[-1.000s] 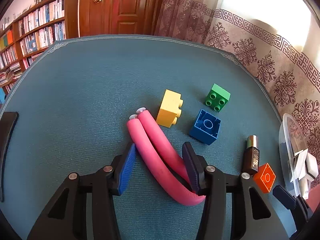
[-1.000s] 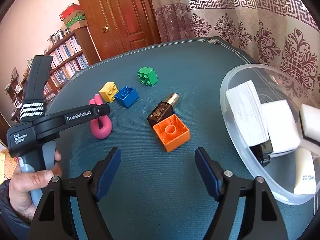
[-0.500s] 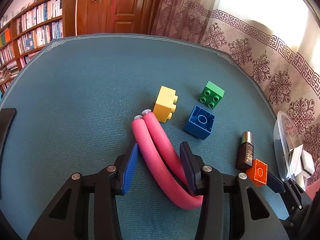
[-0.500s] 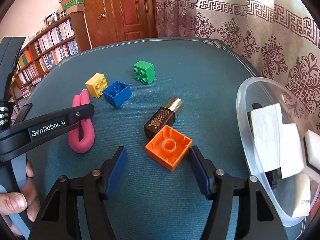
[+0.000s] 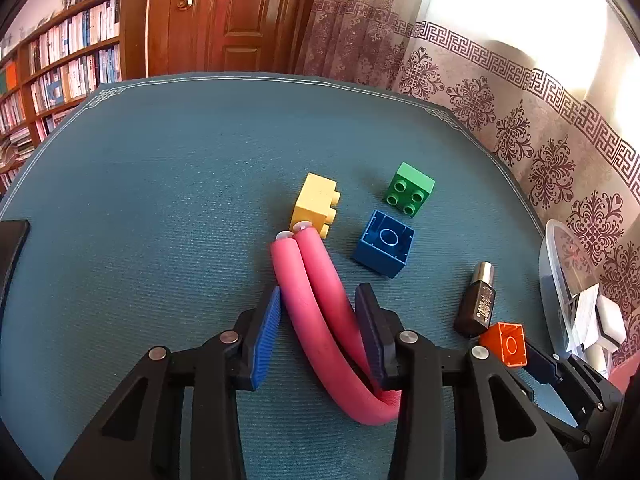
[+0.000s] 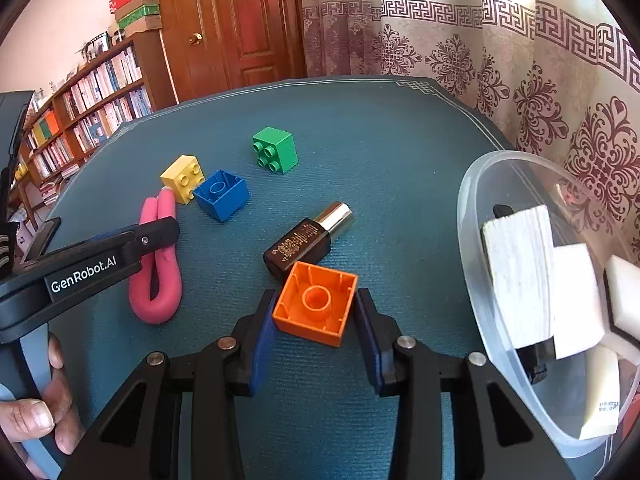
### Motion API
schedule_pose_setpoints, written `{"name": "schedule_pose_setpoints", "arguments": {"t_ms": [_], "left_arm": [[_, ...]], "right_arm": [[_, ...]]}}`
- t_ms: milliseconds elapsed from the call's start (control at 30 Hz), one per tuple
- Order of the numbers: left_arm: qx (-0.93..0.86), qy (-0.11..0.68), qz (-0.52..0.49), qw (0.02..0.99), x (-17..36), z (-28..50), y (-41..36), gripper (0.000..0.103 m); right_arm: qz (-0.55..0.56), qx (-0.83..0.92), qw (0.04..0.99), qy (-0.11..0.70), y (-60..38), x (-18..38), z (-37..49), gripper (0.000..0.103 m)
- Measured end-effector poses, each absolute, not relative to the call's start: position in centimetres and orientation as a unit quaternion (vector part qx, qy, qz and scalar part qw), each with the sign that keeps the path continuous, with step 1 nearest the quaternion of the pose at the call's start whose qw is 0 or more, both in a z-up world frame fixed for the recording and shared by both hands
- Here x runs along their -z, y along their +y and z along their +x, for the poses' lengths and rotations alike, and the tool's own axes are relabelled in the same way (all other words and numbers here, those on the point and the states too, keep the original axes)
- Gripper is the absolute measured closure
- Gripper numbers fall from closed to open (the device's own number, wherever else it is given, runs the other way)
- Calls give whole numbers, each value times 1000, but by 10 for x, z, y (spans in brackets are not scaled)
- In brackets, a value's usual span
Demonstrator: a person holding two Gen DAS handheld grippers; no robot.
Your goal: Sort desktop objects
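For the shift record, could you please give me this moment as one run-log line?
left gripper: closing around pink foam roller | right gripper: closing around orange block | clear bowl: partly filled

The table (image 6: 400, 152) wears a ribbed, matt teal cloth. The orange brick (image 6: 316, 304) is glossy smooth plastic; the pink roller (image 5: 316, 320) looks like matt foam. At the brick's 11 o'clock, the dark bottle (image 6: 300, 246) has a shiny metallic cap
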State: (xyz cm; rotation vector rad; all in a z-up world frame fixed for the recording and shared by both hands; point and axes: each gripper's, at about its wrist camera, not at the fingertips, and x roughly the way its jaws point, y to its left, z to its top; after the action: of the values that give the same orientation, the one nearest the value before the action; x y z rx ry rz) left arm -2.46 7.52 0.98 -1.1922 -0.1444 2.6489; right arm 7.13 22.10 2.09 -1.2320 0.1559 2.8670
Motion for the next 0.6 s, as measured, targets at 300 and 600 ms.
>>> {"name": "schedule_pose_setpoints", "arguments": {"t_ms": [300,600], "left_arm": [[-906,-49,-401,130,-18,-21,81,63],[-906,-54,-396,138,-23,-19,82,63]], "right_arm": [[-387,-920,-6,61,219,-26,84,61],[-376,-924,-8,68,217,-35,93,61]]}}
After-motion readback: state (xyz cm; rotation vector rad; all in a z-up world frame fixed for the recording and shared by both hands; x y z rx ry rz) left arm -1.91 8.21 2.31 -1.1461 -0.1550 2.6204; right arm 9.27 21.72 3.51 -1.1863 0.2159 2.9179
